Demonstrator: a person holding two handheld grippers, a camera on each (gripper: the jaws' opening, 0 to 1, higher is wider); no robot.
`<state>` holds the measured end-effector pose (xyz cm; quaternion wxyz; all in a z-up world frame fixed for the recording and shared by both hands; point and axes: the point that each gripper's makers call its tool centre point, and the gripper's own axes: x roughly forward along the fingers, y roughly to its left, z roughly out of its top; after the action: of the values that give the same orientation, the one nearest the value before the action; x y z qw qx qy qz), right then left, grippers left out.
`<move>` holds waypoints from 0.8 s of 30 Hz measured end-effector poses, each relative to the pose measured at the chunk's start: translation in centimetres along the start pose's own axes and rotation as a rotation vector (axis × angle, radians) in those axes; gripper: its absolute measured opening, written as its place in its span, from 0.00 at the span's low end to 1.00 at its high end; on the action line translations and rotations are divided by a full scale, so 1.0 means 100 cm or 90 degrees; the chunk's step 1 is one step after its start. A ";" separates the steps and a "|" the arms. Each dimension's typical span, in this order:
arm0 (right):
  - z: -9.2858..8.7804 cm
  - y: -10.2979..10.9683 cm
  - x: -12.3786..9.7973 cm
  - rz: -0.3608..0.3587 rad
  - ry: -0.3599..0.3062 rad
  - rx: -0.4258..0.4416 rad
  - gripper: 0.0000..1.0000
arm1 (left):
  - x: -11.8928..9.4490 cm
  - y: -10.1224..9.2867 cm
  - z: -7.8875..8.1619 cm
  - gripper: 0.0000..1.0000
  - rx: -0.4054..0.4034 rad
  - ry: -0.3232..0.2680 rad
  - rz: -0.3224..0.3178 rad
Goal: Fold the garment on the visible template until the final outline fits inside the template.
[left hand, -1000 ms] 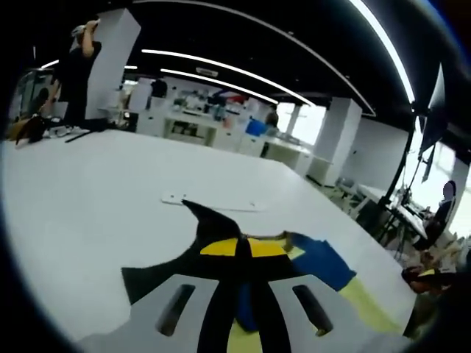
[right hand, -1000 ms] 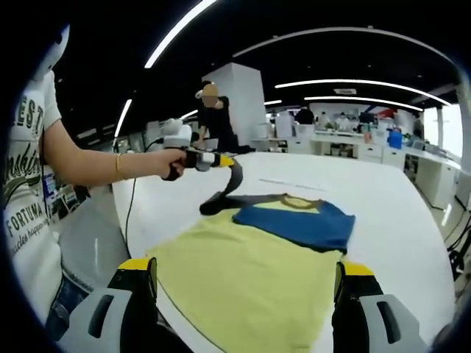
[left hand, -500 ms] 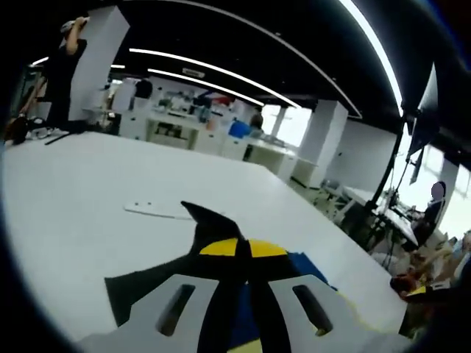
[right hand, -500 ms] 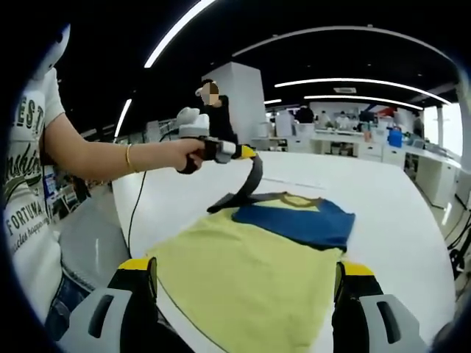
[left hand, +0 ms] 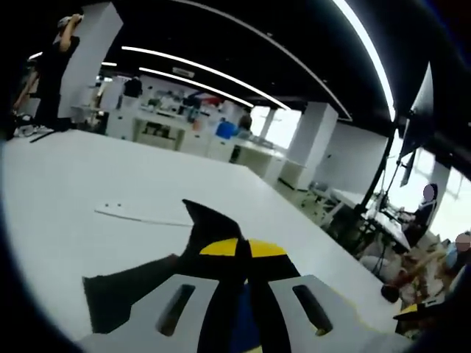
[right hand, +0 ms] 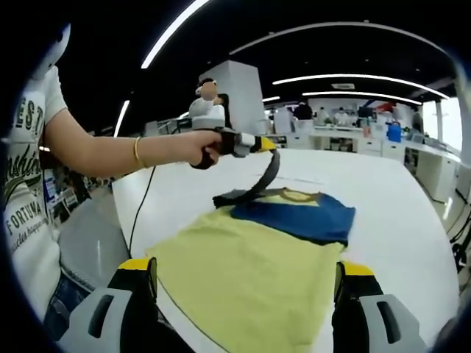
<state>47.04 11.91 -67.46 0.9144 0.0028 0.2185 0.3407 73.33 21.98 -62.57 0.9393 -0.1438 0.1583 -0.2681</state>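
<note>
Garment (right hand: 254, 265) spread flat on white table (right hand: 383, 198), seen in right gripper view: pale yellow body nearest the camera, blue panel (right hand: 298, 218) across the far end, ochre collar (right hand: 293, 195) just beyond the blue. Dark sleeve (right hand: 254, 187) at the far left corner lifted clear of the table, curving up from the cloth to left gripper (right hand: 259, 143). Left gripper clamped tight on that sleeve, yellow tips pinched together, held by a person's hand (right hand: 206, 148) with a gold bracelet (right hand: 137, 151) on the wrist. Printed white T-shirt (right hand: 29, 169) at the left edge of the same view.

Right gripper (right hand: 244, 276) low in the foreground, spread wide, holding nothing, one yellow-tipped jaw over each side of the yellow near hem, apparently hovering just above the cloth.

In left gripper view, left gripper (left hand: 243, 250) closed narrow, yellow pads meeting on dark sleeve (left hand: 210, 224), a black point of fabric poking up past the tips and a darker flap trailing down to the left. Thin pale strip (left hand: 140, 215) lying flat on table (left hand: 73, 176) further out, well apart from the sleeve. Cannot tell any template outline under the cloth. Desks and ceiling light strips across the background; standing figure (left hand: 51, 66) in dark clothing at the far upper left.
</note>
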 end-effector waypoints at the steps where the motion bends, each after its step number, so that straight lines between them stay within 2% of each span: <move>1: 0.000 0.000 0.000 0.000 0.000 0.000 0.99 | 0.004 -0.002 0.000 0.00 0.000 0.001 -0.004; 11: -0.002 -0.006 0.002 0.001 0.008 0.003 0.99 | 0.034 -0.040 -0.012 0.00 0.008 0.014 -0.055; 20: -0.004 -0.009 0.004 0.001 0.014 0.005 0.99 | 0.054 -0.071 -0.033 0.00 0.021 0.047 -0.093; 24: -0.005 -0.011 0.003 -0.002 0.012 0.010 0.99 | 0.060 -0.086 -0.048 0.00 0.034 0.069 -0.114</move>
<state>47.71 11.15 -68.15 0.9128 0.0061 0.2300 0.3374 72.44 10.79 -65.17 0.9054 -0.1174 0.1878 -0.3623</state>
